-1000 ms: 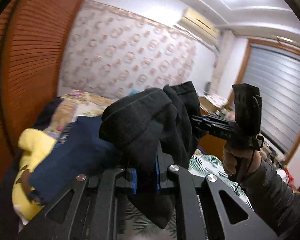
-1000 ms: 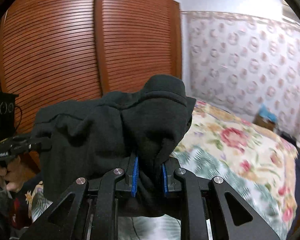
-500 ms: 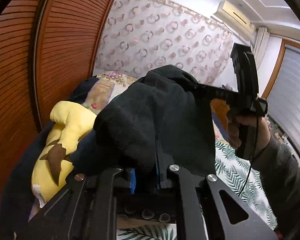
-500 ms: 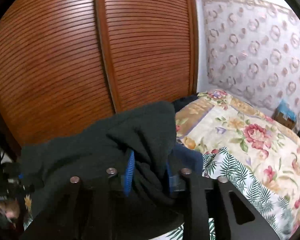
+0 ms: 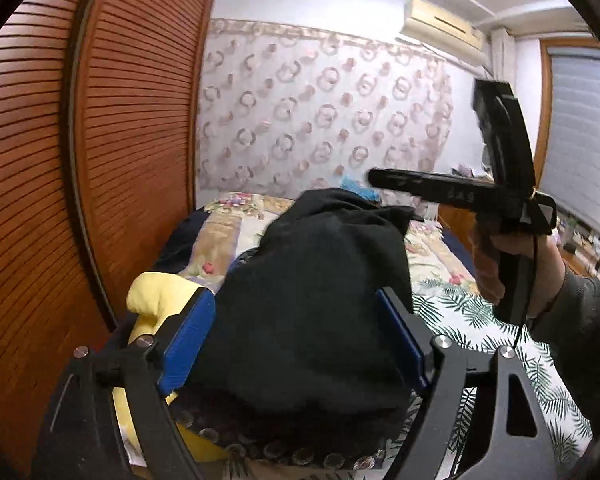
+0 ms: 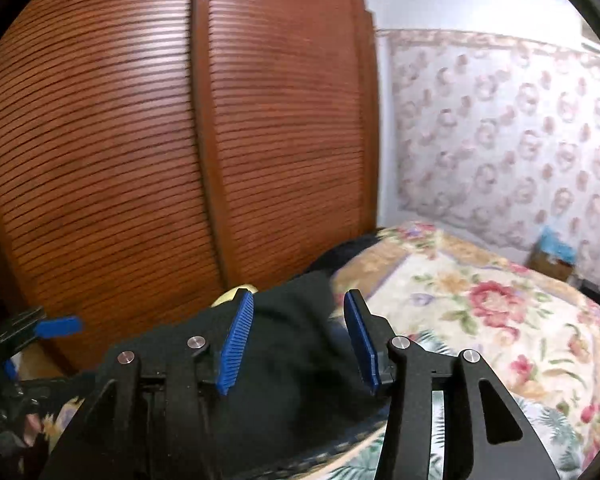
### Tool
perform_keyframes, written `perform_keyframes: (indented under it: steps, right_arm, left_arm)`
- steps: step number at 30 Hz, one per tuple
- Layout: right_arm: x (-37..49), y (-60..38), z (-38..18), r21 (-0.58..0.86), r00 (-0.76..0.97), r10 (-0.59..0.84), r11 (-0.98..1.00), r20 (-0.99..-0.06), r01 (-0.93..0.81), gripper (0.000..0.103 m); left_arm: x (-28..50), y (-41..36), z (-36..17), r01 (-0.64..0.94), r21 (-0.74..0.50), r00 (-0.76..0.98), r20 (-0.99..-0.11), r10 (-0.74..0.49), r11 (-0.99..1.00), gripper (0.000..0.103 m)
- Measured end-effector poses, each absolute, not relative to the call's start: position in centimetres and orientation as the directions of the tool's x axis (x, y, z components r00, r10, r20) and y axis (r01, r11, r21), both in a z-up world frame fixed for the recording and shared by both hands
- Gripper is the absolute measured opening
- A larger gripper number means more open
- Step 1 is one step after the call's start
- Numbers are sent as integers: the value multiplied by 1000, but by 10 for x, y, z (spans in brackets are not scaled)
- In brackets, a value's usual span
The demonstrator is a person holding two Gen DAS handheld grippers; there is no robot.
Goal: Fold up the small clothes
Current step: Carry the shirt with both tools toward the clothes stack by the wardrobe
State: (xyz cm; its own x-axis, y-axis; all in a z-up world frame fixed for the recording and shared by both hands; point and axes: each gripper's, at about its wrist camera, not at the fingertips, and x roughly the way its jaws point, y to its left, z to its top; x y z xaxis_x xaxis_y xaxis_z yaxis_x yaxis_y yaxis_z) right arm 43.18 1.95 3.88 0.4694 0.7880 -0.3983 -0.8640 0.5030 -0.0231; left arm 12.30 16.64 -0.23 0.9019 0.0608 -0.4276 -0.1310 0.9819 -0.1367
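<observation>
A black garment (image 5: 316,304) lies bunched on a pile at the near corner of the bed. My left gripper (image 5: 294,320) straddles it; its jaws are opening and stand wide, and the blue pads (image 5: 188,340) no longer pinch the cloth. In the right wrist view the same black garment (image 6: 292,364) lies between the spreading pads (image 6: 236,344) of my right gripper (image 6: 298,340), loose, with a gap on the right side. The left wrist view shows the right gripper (image 5: 380,178) side-on above the garment, held by a hand (image 5: 496,268).
A yellow plush toy (image 5: 152,300) sits under the garment's left side. The bed carries a floral and palm-leaf cover (image 6: 480,304). Louvred wooden wardrobe doors (image 6: 140,160) stand close on the left. A small box (image 6: 552,256) sits by the patterned wall.
Both grippers went from pinching the black garment to spread jaws. The garment sank from hanging in the air onto the pile. Both grippers came lower and the right one swung sideways.
</observation>
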Motion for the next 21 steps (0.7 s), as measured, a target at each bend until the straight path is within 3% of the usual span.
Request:
perform_keyframes:
  steps: [7, 12, 21]
  right_arm:
    - [486, 54, 0, -7, 448, 747, 511, -490, -859, 49]
    - [524, 70, -33, 77, 415, 738, 531, -532, -844, 49]
    - [504, 82, -24, 18, 471, 712, 561, -521, -828, 49]
  left_arm:
    - [158, 168, -38, -123, -126, 835, -549, 34, 984, 82]
    - [162, 176, -54, -118, -178, 825, -565, -3, 977, 82]
    - [163, 167, -53, -122, -155, 815, -579, 10, 980, 82]
